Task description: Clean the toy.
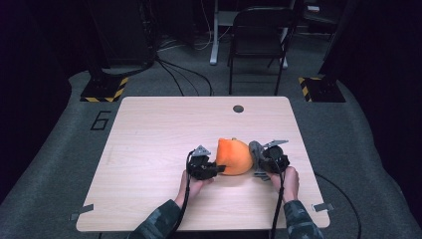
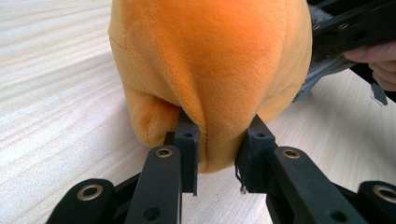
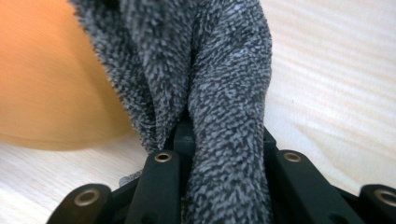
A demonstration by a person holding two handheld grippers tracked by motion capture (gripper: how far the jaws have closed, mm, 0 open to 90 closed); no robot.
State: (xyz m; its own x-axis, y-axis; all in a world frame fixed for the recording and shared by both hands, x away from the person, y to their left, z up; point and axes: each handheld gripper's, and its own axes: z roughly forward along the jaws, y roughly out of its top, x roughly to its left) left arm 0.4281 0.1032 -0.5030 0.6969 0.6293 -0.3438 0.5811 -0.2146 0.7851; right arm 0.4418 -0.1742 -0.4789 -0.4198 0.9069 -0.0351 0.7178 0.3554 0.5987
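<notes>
- An orange plush toy (image 1: 234, 156) is seen on the light wooden worktop (image 1: 149, 149), sitting just right of centre and towards the near edge, at about five o'clock from the worktop's middle.
- A fold of its soft fabric is pinched by the left claw (image 2: 218, 154), whose jaws are drawn in narrow on the plush at its lower edge; in the high view that claw (image 1: 217, 168) is pressed in at the toy's eight o'clock.
- At the toy's three o'clock, a grey fuzzy cloth (image 3: 219, 93) is gripped by the right claw (image 1: 256, 162), jaws clamped tight on a bunched strip of it; in the right gripper view the cloth is seen rising between the jaws, with the orange plush just beside it at ten o'clock.
- The cloth is brought up against the toy's side; whether it is actually touching the plush cannot be told for certain.
- Progress, as judged: the toy is steadied and the cloth is in hand, so both grasps look done; the wiping or wrapping of the plush appears barely begun, and most of the orange surface is left uncovered.
- Both claws are held by a person's hands, forearms entering from six o'clock.
- Writing: a large "6" (image 1: 101, 120) is marked on the grey floor at nine o'clock from the worktop's far-left corner. No brand or label can be read on toy or cloth.
- Beyond, at twelve o'clock, a dark folding chair (image 1: 259, 40) is stood on the floor.
</notes>
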